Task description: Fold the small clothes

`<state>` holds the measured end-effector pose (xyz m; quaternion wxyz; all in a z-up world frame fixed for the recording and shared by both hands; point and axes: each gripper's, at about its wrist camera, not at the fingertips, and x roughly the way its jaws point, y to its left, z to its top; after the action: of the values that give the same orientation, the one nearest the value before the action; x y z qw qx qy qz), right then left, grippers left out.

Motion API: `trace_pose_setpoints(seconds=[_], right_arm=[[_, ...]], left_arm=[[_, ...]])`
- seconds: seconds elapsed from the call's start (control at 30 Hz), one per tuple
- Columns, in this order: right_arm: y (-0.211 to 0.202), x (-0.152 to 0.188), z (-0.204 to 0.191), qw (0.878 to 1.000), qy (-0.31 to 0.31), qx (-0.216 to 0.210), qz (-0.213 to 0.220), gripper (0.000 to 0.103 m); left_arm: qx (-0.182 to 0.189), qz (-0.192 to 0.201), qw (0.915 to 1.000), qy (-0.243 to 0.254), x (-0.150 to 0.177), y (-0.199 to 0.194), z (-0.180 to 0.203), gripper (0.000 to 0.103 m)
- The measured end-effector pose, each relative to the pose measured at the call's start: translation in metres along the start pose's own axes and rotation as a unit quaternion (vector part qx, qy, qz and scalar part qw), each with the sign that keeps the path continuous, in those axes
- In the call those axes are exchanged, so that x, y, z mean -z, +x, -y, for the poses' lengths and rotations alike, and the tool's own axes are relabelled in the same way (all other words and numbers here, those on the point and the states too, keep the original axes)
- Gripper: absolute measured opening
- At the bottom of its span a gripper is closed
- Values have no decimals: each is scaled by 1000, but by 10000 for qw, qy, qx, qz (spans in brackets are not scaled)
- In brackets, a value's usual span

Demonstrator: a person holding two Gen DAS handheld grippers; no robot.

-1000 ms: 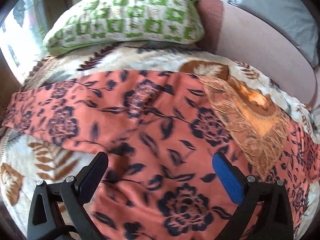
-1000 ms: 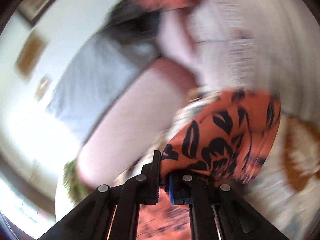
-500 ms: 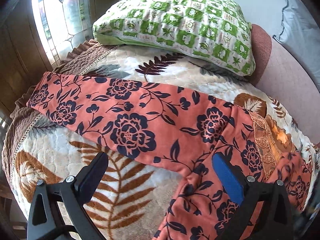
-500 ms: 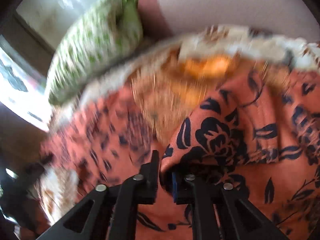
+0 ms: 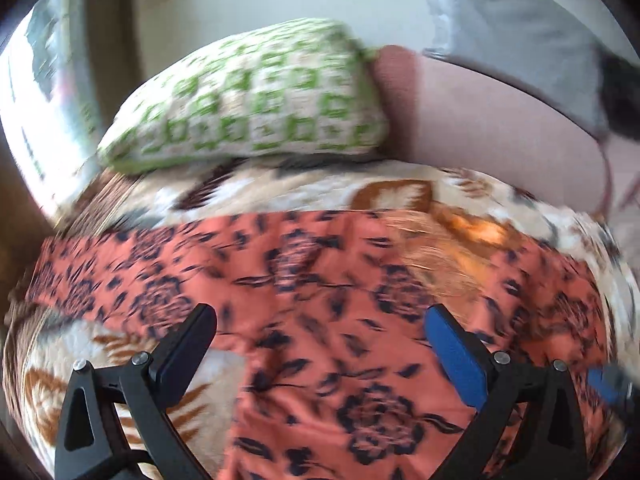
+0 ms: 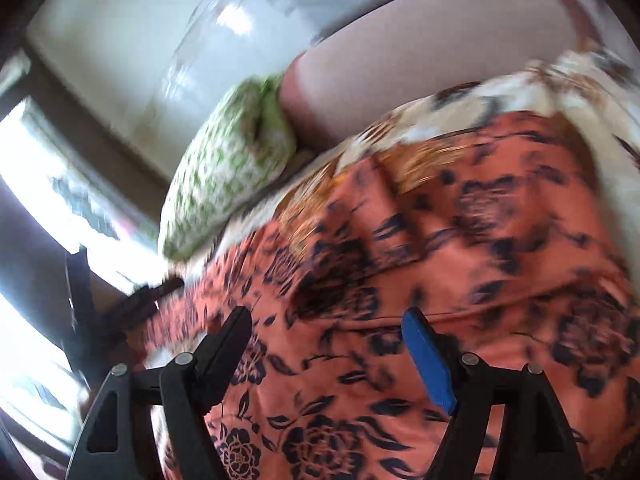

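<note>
The orange floral garment (image 5: pixel 320 320) lies spread on the leaf-patterned blanket (image 5: pixel 280 188), filling the lower half of both wrist views, with its embroidered neckline (image 5: pixel 452 248) showing right of centre in the left wrist view and at upper centre in the right wrist view (image 6: pixel 400 168). The left gripper (image 5: pixel 320 352) hangs over the cloth with its jaws standing wide and nothing pinched between them; the fabric simply passes beneath. The right gripper (image 6: pixel 326 356) has its jaws opening at this moment, and no fold of cloth sits between the pads, so the garment lies free of both tools. A sleeve runs off toward the left edge of the left wrist view (image 5: pixel 100 276), so the garment's long axis looks to run across that frame from left to right, roughly square to the way the left gripper points (both pictures are smeared with motion, so fine edges are hard to read). That is the relation the next move likely hangs on: the stretched-out sleeve lies to the left side, nearer the left gripper, while the body and a folded ridge of cloth (image 6: pixel 440 264) lie just ahead of the right one. A green checked pillow (image 5: pixel 248 100) sits beyond the blanket at upper centre, clear of the work, against a pinkish headboard (image 5: pixel 480 120).
</note>
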<state>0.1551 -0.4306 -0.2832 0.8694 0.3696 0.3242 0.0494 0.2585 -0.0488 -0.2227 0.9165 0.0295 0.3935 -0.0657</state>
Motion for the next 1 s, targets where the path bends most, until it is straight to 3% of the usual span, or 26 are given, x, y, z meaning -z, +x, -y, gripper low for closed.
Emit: trace_pose_setpoints(seconds=[0.1,0.13,0.23,0.3,0.43,0.5,0.6,0.7,0.83,0.9,1.0], right_arm=[[-8,-24,40,9939,1087,136,-110,48],[-12,-34,53,9920,1253,115,-134,35],[-15,-53,71,9912,1186,571,106,34],[-12,-58,78,9898,1145,847,88,34],[-3,-55,94,9831,1746,450,-309,34],[3,-50,93,9837,1703,466,-345,34],[12,-43,95,9829,1641,584,-604,34],[34,-33,106,9739,2050,514,-824,33],[36,-32,107,9715,2151,476,-869,32],[37,-31,106,9711,2169,492,-863,33],[35,-30,107,9702,2214,466,-867,33]], left_arm=[[154,329,9979,537,11,-12,51,103],[143,404,9965,720,16,-13,69,103],[-177,497,9907,1254,25,-6,113,103],[-435,297,9888,1396,27,12,132,103],[-771,-28,9875,1378,19,44,155,103],[-823,-260,9870,1358,18,60,160,103],[-1358,-601,9833,1056,13,86,139,103],[-1505,-901,9837,403,1,94,96,103],[-2468,-1001,9638,-127,-14,80,37,103],[-2500,-931,9625,-493,-16,62,13,103],[-2351,-784,9671,-579,-18,41,7,103]])
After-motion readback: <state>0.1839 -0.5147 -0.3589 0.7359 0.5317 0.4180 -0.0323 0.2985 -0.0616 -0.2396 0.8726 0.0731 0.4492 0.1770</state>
